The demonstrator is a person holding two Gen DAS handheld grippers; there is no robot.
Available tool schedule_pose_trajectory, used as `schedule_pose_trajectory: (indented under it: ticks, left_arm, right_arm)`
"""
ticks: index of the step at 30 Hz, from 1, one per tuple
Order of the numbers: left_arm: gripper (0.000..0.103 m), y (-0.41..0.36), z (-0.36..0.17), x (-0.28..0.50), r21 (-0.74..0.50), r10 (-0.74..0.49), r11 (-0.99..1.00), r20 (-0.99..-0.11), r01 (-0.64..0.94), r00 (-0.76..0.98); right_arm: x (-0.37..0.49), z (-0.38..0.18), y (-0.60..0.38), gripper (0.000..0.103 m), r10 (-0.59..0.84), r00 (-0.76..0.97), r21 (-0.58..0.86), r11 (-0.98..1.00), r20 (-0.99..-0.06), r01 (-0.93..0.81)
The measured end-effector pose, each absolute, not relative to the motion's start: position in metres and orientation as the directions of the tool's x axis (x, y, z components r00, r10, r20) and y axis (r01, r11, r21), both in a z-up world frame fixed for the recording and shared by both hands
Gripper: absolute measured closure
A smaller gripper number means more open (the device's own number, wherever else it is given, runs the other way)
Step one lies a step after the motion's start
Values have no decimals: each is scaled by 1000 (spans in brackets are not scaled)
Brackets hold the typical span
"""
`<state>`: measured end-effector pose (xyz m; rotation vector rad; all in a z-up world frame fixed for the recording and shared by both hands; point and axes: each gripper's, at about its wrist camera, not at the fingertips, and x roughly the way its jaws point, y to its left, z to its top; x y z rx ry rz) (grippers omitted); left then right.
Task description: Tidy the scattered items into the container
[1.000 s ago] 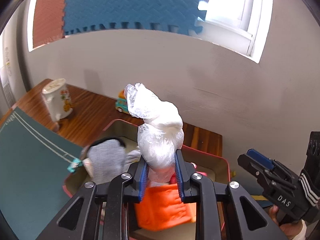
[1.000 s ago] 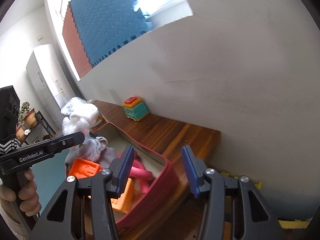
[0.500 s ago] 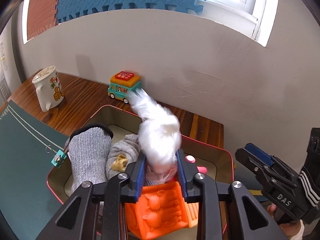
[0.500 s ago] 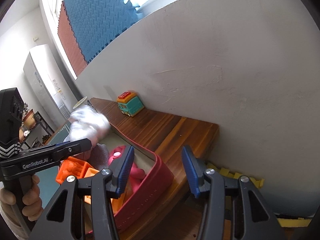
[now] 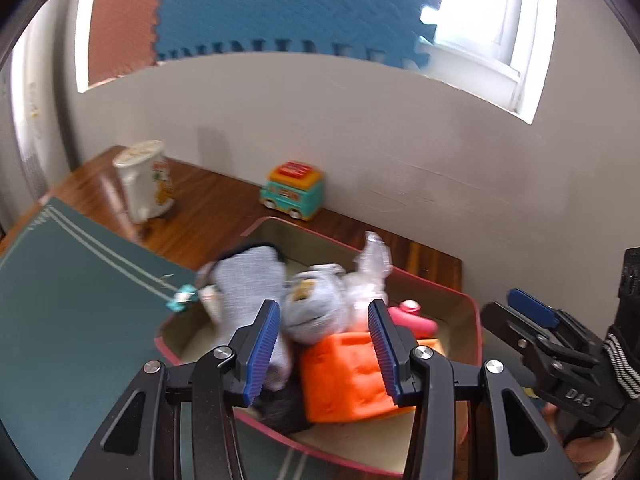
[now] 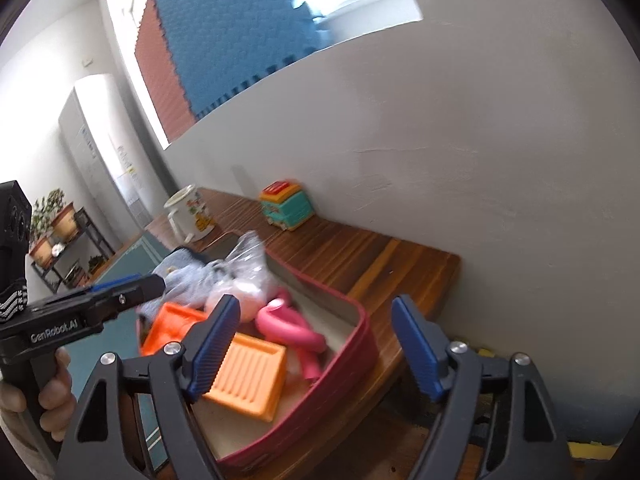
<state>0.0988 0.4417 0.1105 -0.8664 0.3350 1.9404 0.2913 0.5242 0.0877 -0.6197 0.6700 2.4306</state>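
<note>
the left gripper [image 5: 323, 346] is opening above the red container [image 5: 476, 312] with nothing pressed between its blue pads, and the clear plastic bag [image 5: 366, 280] lies inside the container beside the grey socks [image 5: 256, 280] and the orange block [image 5: 344, 372]. the right gripper [image 6: 316, 346] is opening too, empty, over the container's near corner. behind the container, a toy van [image 5: 291, 196] and a mug [image 5: 144, 186] stand on the worktop [image 5: 208, 216].

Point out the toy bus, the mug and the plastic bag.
toy bus [image 5: 292, 191]: left wrist view, its teal side.
mug [image 5: 145, 184]: left wrist view, its white body.
plastic bag [image 6: 246, 266]: right wrist view, its crinkled upper part.
</note>
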Motion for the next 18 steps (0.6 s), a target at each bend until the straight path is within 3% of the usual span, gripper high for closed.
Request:
schedule_pose_trajectory:
  ticks: [3,6,8,10,18]
  left_arm:
    - [40,423,113,95,-111,639,-563,-686,-819,-347]
    - [39,408,110,92,-97,613,-605,-690,-791,-384]
    - [32,400,107,90,-103,601,-621,-699,-777,-387]
    - [31,395,103,91,-100,587,-636,-706,-765,-396]
    - [30,377,100,107,-66,565,-650,-708,-757,-424]
  right_arm:
    - [288,90,515,18,317,-762,338,-753,-564,-564]
    - [283,89,502,13,263,-765,343,-776,-588,-529]
    - [280,89,493,9,249,-760,329,-789,-600,-518]
    - [277,90,481,1,246,-754,302,-807,-610,-508]
    - [272,94,445,1,267,-729,218,-840,-630,-497]
